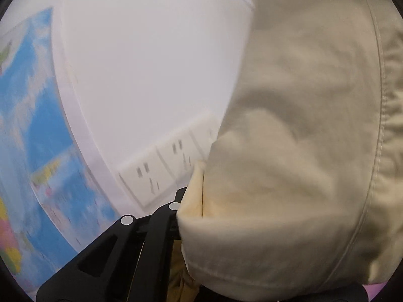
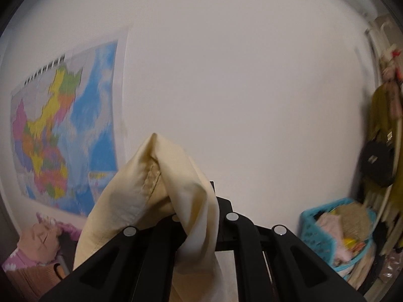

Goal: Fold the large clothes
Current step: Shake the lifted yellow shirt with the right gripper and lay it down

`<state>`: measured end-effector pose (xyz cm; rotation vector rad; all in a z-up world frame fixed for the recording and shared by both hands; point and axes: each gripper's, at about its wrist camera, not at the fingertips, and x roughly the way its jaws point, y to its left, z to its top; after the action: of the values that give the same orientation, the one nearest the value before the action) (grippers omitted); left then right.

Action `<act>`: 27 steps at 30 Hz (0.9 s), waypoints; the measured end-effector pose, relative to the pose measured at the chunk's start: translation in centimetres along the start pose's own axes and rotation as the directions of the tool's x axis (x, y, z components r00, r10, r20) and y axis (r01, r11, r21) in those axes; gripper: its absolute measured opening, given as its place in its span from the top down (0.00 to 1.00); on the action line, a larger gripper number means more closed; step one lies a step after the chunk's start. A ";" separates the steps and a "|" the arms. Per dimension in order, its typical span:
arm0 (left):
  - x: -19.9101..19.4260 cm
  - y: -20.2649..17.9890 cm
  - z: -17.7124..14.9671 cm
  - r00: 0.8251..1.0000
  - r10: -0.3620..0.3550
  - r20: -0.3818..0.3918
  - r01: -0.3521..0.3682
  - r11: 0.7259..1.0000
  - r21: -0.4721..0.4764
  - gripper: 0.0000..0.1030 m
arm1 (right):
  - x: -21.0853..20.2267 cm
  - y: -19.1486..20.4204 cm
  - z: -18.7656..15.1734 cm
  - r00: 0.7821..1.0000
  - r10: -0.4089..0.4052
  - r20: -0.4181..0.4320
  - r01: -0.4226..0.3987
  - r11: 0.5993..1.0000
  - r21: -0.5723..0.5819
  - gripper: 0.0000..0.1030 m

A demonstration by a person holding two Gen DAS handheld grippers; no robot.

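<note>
A large cream garment (image 1: 302, 125) fills the right half of the left wrist view, hanging in the air with a stitched seam down its right side. My left gripper (image 1: 187, 198) is shut on a hem corner of it, and the cloth hides the right finger. In the right wrist view my right gripper (image 2: 194, 211) is shut on another bunched corner of the cream garment (image 2: 156, 176), which rises in a peak above the fingers and drapes down between them. Both grippers are raised and face the wall.
A white wall with a coloured map (image 2: 63, 125) on the left and wall sockets (image 1: 161, 168) low down. A turquoise basket (image 2: 325, 234) full of clothes stands at the right. Bags and clothes (image 2: 380, 151) hang at the far right. A pink plush item (image 2: 40, 241) lies lower left.
</note>
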<state>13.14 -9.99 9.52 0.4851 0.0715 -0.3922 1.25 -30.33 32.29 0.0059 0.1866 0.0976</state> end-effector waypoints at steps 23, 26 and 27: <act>-35.7 12.0 13.6 0.950 0.295 0.099 -0.264 0.933 -0.246 0.92 | -23.7 7.1 7.2 0.926 0.343 0.156 -0.315 0.932 -0.178 0.96; -39.3 11.1 10.9 0.928 0.372 0.027 -0.359 0.911 -0.203 0.92 | -22.8 9.1 4.2 0.891 0.444 0.091 -0.424 0.887 -0.182 0.96; -40.7 10.8 10.3 0.922 0.387 0.000 -0.380 0.903 -0.199 0.92 | -22.7 9.5 3.6 0.880 0.467 0.081 -0.449 0.876 -0.175 0.96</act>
<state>-20.59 8.20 29.84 0.2857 -0.0248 -0.0048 -21.22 -23.06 40.17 -0.0964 0.0519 0.5878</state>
